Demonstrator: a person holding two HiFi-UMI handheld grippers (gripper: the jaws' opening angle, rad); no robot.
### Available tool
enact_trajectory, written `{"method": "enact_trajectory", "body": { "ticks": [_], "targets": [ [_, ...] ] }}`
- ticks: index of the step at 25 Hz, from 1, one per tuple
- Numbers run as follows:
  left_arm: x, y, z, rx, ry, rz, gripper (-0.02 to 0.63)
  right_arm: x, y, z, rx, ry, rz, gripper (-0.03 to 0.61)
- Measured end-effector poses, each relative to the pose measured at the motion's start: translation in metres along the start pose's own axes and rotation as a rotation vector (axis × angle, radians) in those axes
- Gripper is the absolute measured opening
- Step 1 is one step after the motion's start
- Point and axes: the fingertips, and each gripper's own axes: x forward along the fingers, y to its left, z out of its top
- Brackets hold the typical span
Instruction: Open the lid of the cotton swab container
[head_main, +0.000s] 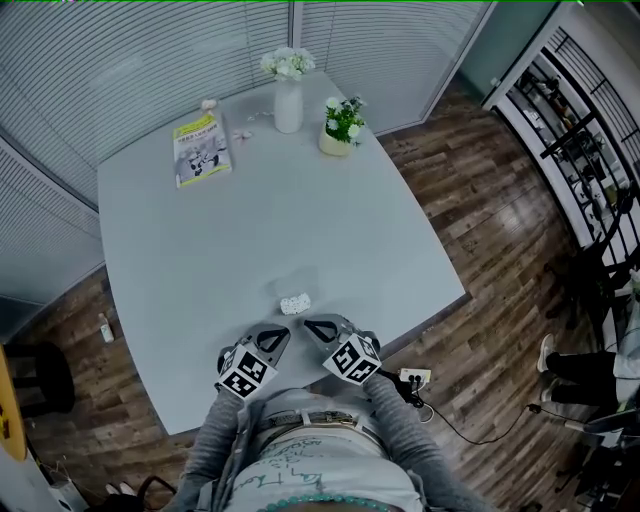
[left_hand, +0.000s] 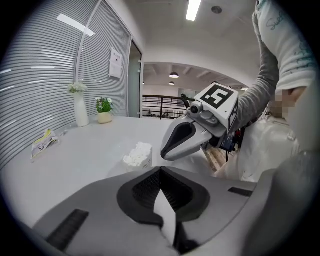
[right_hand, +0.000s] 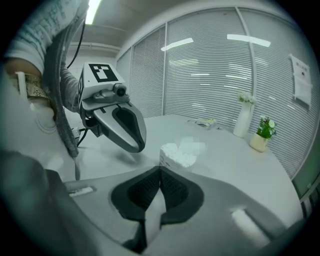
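Progress appears nil: the cotton swab container (head_main: 295, 303) stands near the worktop's (head_main: 250, 230) front edge, just ahead of the left hand-held gripper (head_main: 284, 332) and right hand-held gripper (head_main: 308, 323). Both are closed and empty, so the lid seemingly remains unopened.

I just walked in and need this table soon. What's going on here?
A person holds a gripper in each hand at the near edge of the table. The left gripper and right gripper point at a small cotton swab container just ahead of them. Both have their jaws shut and empty, and neither touches it. Whether its lid is on can't be made out.
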Motion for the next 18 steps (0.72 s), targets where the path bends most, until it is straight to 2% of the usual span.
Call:
{"method": "enact_trajectory", "body": {
  "ticks": [5, 10, 18],
  "targets": [
    [-0.008, -0.006, 0.006, 0.001, -0.029, 0.032, -0.002, -0.006, 0.007, 0.009, 0.000, -0.032, -0.008, 0.002],
    [-0.022, -0.007, 0.026, -0.025, -0.116, 0.060, -0.002, -0.015, 0.012, 0.025, 0.016, -0.065, -0.018, 0.002],
    [-0.050, -0.005, 0.067, -0.004, -0.242, 0.167, -0.002, -0.041, 0.013, 0.065, 0.034, -0.175, -0.069, 0.002]
  ]
}}
